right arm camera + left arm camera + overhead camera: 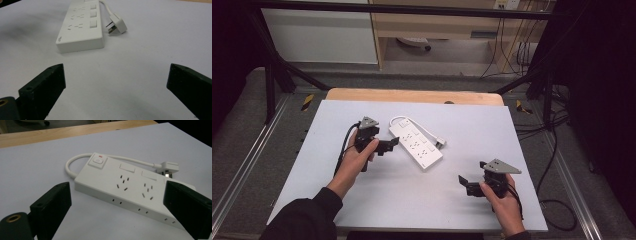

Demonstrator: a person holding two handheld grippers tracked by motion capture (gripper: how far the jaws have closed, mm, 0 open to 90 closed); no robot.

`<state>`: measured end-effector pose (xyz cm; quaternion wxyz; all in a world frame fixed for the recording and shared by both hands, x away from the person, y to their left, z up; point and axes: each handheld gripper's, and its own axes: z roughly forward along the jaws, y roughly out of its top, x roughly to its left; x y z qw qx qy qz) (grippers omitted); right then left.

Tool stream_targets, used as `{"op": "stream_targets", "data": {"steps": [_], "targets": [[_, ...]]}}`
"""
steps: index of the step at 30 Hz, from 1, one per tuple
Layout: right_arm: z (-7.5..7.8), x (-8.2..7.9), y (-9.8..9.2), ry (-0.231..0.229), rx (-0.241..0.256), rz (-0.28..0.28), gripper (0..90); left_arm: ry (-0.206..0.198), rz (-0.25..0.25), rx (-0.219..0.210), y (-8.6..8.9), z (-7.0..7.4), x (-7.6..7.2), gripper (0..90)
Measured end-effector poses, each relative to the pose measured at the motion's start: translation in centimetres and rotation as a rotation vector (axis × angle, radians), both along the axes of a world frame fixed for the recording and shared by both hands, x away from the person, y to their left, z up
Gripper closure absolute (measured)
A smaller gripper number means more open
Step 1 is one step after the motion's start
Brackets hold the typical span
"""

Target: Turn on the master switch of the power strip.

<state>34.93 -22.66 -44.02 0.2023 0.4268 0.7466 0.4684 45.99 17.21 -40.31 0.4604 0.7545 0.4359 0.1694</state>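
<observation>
I have a white power strip (415,143) lying flat near the middle of the worktop (362,200), set on a slant, its short cable (75,160) looped round the switch end and the plug (440,144) resting just beside its far edge. Nothing is gripped yet, so I judge the work barely begun: the strip sits untouched and every step with it is still ahead.

My left tool (388,145) is just beside the strip's left side, jaws wide apart and pointed at it. My right tool (466,183) hangs nearer me, well apart from the strip's near end, jaws also spread and empty.

The high view gives me the layout: both hands, the strip's angle, the gap on each side. The left gripper view shows what that one cannot: the rocker switch (98,161) with a red mark at its top, the socket holes along the face and side, and the strip lying between my open jaws. The right gripper view looks along the strip from its blank end and shows the plug's pins (110,28) pointing toward the strip body.
</observation>
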Motion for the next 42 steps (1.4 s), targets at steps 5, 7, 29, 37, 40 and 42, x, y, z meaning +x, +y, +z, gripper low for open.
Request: {"op": "stream_targets", "data": {"steps": [5, 7, 29, 37, 40, 42], "targets": [[0.0, 0.0, 0.0, 0.002, -0.001, 0.000, 2.4, 0.000, 0.005, -0.007, 1.0, -0.2, -1.1, 7.9], [0.0, 0.0, 0.0, 0.002, -0.003, 0.000, 2.4, 0.000, 0.005, -0.003, 1.4, -0.3, -1.6, 7.9], [-0.2, -0.3, -0.5, 0.010, -0.011, -0.013, 2.4, -0.057, 0.073, -0.062, 8.2, -0.8, -8.1, 7.6], [-0.4, -0.1, -0.6, 0.014, -0.014, -0.014, 2.4, -0.087, 0.099, -0.061, 11.1, -1.1, -10.6, 7.7], [-0.3, -0.1, -0.7, 0.010, -0.006, -0.017, 2.4, -0.102, 0.102, -0.059, 11.6, -1.2, -11.2, 7.9], [-0.3, -0.1, -0.8, 0.010, -0.012, -0.019, 2.4, -0.104, 0.112, -0.067, 12.1, -1.3, -11.8, 7.8]]}}
